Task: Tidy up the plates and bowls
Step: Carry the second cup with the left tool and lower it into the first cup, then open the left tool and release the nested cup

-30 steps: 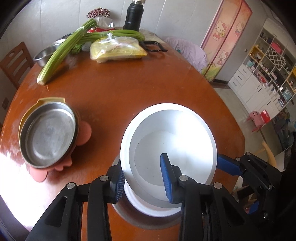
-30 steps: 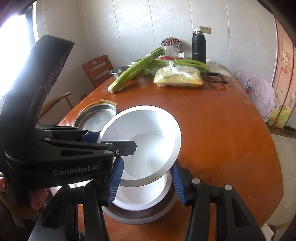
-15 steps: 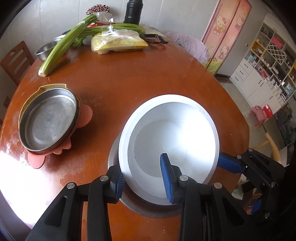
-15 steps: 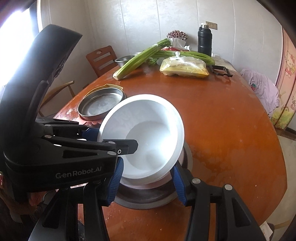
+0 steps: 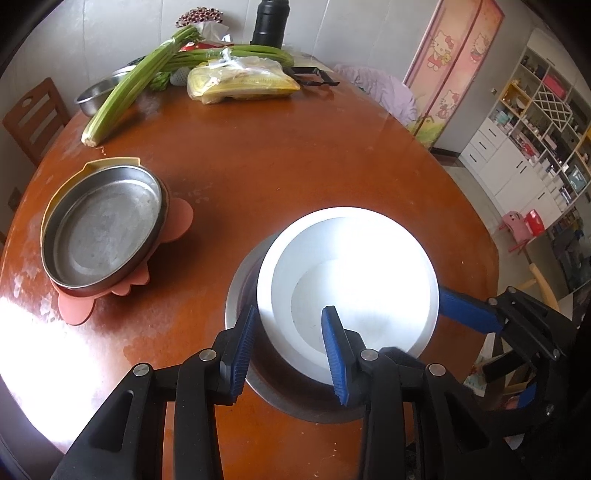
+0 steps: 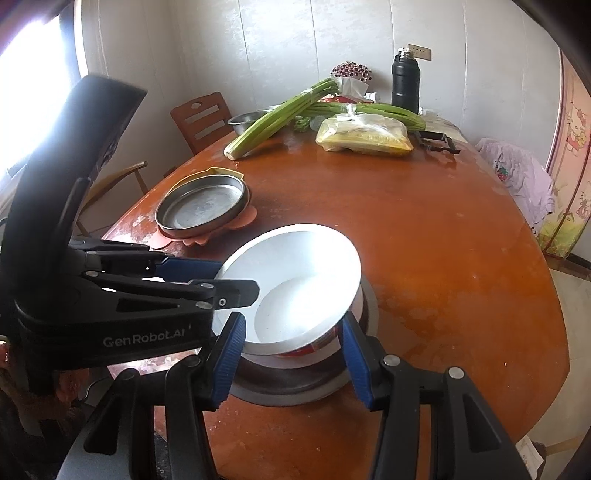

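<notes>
A white bowl (image 5: 369, 266) (image 6: 295, 266) rests in a stack: under it shows a red-patterned bowl (image 6: 317, 345), and both sit in a shallow steel dish (image 5: 295, 402) on the brown table (image 5: 277, 166). My left gripper (image 5: 290, 312) has one blue pad inside the white bowl and one outside, on its near wall. Its jaws are opening, with the pads still at the wall. My right gripper (image 6: 292, 322) stands open astride the stack's near side. One of its fingers (image 5: 465, 310) reaches the bowl's right rim.
At the left a steel plate (image 5: 103, 229) lies on a yellow plate and a pink mat. Celery (image 5: 129, 92), a bag of food (image 5: 240, 81), a steel bowl (image 5: 96, 98) and a black flask (image 5: 269, 22) crowd the far side. A wooden chair (image 5: 33, 118) stands beyond.
The white bowl, held tilted above the stack a second ago, has come down into it and now sits nearly level. The right gripper's jaws have kept the same width.
</notes>
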`<state>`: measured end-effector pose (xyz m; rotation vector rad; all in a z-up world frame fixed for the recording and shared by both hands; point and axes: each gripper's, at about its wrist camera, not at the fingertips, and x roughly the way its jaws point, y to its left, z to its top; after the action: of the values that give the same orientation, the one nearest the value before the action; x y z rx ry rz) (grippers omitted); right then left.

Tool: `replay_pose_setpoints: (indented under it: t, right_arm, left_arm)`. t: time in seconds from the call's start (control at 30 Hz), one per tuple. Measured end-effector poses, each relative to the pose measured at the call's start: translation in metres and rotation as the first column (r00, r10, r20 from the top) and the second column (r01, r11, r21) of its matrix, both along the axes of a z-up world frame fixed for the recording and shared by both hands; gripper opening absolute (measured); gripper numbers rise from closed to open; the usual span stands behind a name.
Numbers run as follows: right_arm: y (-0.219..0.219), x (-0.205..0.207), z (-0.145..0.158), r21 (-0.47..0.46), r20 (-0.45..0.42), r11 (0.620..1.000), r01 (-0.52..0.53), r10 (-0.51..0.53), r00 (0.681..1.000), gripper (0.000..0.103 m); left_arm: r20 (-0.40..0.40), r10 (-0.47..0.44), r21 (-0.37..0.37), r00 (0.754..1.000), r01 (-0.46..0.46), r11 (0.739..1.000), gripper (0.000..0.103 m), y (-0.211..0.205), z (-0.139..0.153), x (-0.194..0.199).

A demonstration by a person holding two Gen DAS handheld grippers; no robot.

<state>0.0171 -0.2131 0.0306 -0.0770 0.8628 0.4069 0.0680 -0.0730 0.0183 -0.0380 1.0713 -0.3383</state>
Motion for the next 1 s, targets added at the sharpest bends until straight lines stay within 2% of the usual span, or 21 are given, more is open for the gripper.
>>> replay_pose_setpoints:
  t: [0.27, 0.43, 0.8, 1.0]
  right_arm:
    - [-0.013, 0.004, 0.001, 0.0, 0.01, 0.999, 0.051, -0.051, 0.999, 0.052]
    - [-0.021, 0.01, -0.003, 0.0, -0.002, 0.997, 0.083, -0.083, 0.997, 0.053]
    - [-0.033, 0.026, -0.023, 0.02, -0.077, 0.991, 0.129, -0.127, 0.989, 0.057]
    - [-0.036, 0.031, -0.031, 0.064, -0.116, 0.99, 0.128, -0.12, 0.986, 0.06]
  left_arm:
    - [0.023, 0.022, -0.009, 0.999, -0.022, 1.0, 0.039, 0.009, 0.002, 0.001]
    - [0.025, 0.031, -0.017, 0.999, -0.031, 0.999, 0.046, 0.013, -0.002, 0.004]
    - [-0.016, 0.056, -0.03, 0.998, -0.056, 0.998, 0.05, 0.017, -0.019, 0.016]
    - [-0.027, 0.05, -0.036, 0.998, -0.051, 0.998, 0.052, 0.014, -0.026, 0.02]
